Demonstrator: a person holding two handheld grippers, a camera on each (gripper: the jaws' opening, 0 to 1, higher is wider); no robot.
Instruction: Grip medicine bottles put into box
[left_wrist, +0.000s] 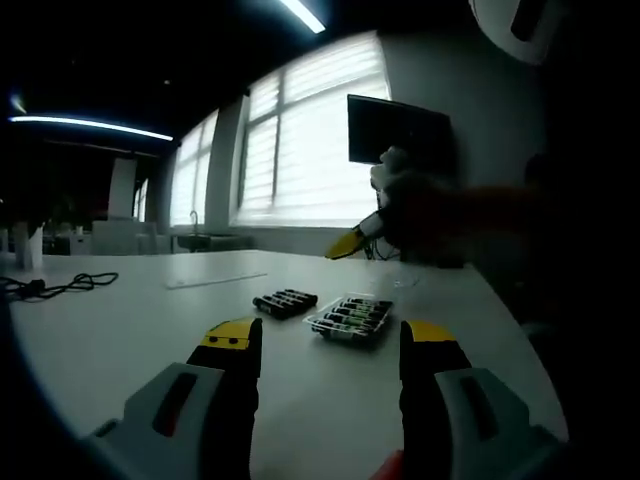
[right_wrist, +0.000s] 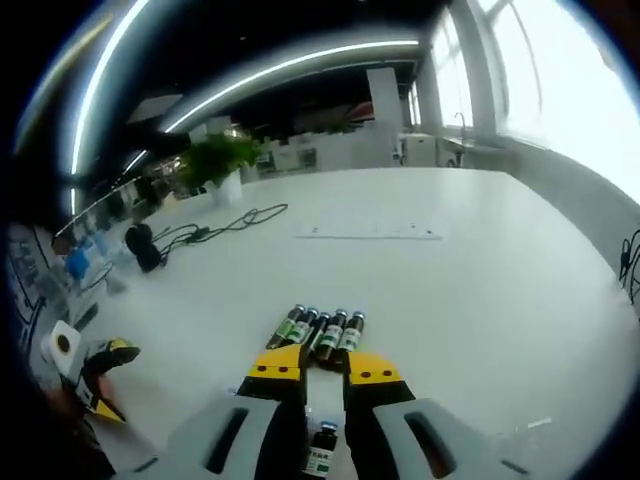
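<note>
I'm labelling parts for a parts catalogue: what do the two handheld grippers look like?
The left gripper has two black jaws with yellow tips, set in pale grey housings with dark slots; a bit of red shows at the bottom. The right gripper is built the same: yellow-tipped black jaws in grey housings with slots. No cables or markings are visible on either.

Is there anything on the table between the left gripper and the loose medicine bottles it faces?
Nothing visible. The left gripper is open, and bare white table runs from its jaws to the loose bottles. The clear box lies just right of them, off that line.
</note>
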